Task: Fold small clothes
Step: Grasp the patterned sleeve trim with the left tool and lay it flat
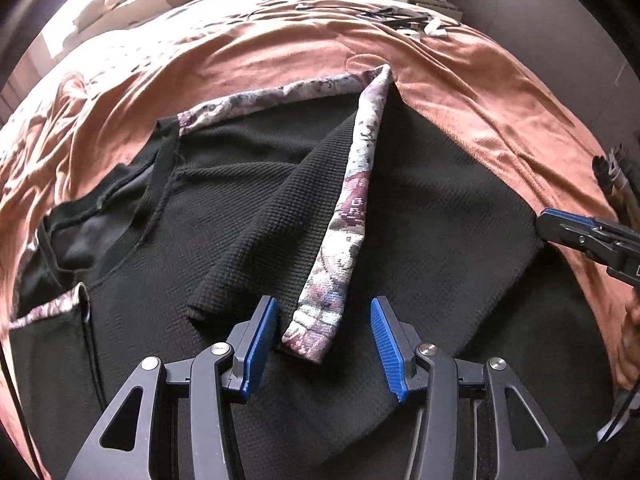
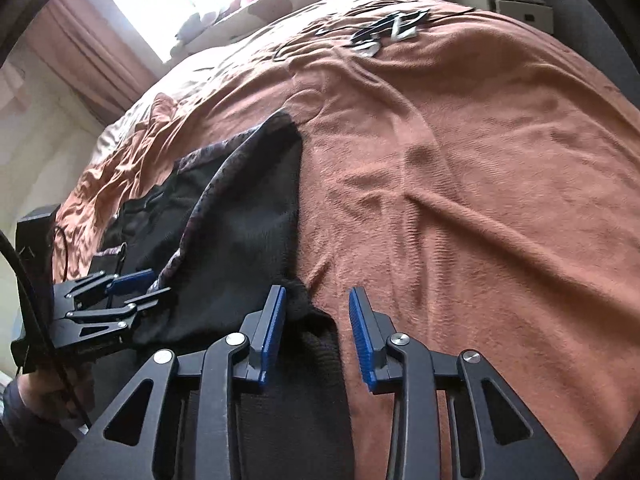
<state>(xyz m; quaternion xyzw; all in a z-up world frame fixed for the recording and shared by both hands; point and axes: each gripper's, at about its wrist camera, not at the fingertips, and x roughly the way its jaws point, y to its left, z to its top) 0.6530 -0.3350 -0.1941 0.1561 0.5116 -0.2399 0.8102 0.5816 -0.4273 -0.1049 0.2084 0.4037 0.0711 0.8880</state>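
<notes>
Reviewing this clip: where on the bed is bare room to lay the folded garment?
Bare orange blanket spreads wide between the black garment's right edge and the small black-and-white items near the far end. It is crowded on the other side, where the garment, its patterned trim and both grippers sit.

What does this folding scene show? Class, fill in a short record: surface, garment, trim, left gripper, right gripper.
surface: orange blanket on a bed
garment: black top spread flat, one flap folded over
trim: floral band along the folded flap
left gripper: open, floral band's end between its fingers, not pinched
right gripper: open at the top's corner, not clamped
</notes>
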